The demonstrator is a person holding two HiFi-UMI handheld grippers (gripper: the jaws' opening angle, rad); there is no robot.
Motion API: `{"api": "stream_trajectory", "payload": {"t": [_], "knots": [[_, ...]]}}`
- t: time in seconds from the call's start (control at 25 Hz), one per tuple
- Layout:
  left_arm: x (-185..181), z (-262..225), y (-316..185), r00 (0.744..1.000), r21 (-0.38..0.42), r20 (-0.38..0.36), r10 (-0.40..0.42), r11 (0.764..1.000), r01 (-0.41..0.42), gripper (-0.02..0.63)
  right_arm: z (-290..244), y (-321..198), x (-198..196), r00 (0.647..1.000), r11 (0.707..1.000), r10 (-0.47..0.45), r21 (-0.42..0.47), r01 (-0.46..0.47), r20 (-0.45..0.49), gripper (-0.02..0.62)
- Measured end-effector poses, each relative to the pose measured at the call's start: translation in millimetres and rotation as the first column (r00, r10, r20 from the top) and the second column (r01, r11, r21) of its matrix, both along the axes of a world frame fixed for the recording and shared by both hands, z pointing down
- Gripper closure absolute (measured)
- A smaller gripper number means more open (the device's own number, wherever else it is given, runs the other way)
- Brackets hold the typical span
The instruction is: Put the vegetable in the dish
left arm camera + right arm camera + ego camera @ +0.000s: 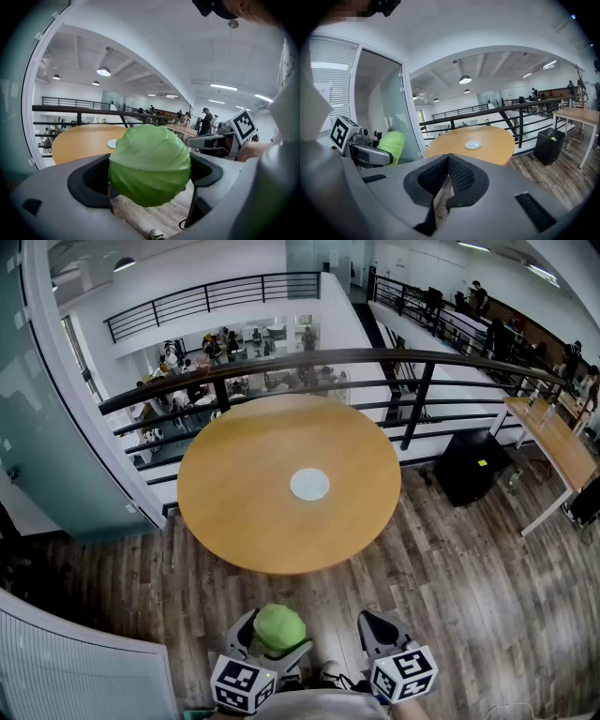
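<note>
Jaws of left gripper (149,176) tight on cabbage (150,157), contact hidden behind it.

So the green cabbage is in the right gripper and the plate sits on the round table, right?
Not quite. The cabbage is held in the left gripper, as the left gripper view shows; the right gripper is shut and empty. The plate is on the round table.

The cabbage (150,164) fills the gap between the left gripper's (150,171) jaws, hiding where the pads meet it and part of the table (79,140) ahead. In the head view, the lower edge cuts off both this gripper and the right gripper (375,620) behind their marker cubes. The people (211,345) far ahead are too small to tell apart.
</note>
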State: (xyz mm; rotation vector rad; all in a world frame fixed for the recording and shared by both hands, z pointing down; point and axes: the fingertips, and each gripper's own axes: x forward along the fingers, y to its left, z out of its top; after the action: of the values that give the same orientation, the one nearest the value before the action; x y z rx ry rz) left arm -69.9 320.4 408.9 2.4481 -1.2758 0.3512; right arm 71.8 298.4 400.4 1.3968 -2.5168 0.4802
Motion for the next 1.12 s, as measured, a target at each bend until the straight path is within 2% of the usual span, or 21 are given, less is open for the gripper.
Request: {"api": "stream_trajectory", "payload": {"t": [0.68, 0.88, 1.12], "knots": [[1, -5, -5, 1.000, -0.002, 0.004, 0.004, 1.000, -0.004, 0.107, 2, -2, 5, 1.000, 1.000, 0.006, -0.007, -0.007, -0.010, 0.572], [-13, -2, -11, 1.000, 0.000, 0.007, 0.012, 1.000, -0.012, 0.107, -9, -5, -13, 0.997, 0.998, -0.006, 0.068, 0.012, -0.075, 0.572], [-29, -3, -12, 0.999, 0.005, 0.004, 0.039, 0.999, -0.039, 0.107, -11, -6, -32, 0.999, 0.998, 0.016, 0.056, -0.014, -0.041, 0.572]]}}
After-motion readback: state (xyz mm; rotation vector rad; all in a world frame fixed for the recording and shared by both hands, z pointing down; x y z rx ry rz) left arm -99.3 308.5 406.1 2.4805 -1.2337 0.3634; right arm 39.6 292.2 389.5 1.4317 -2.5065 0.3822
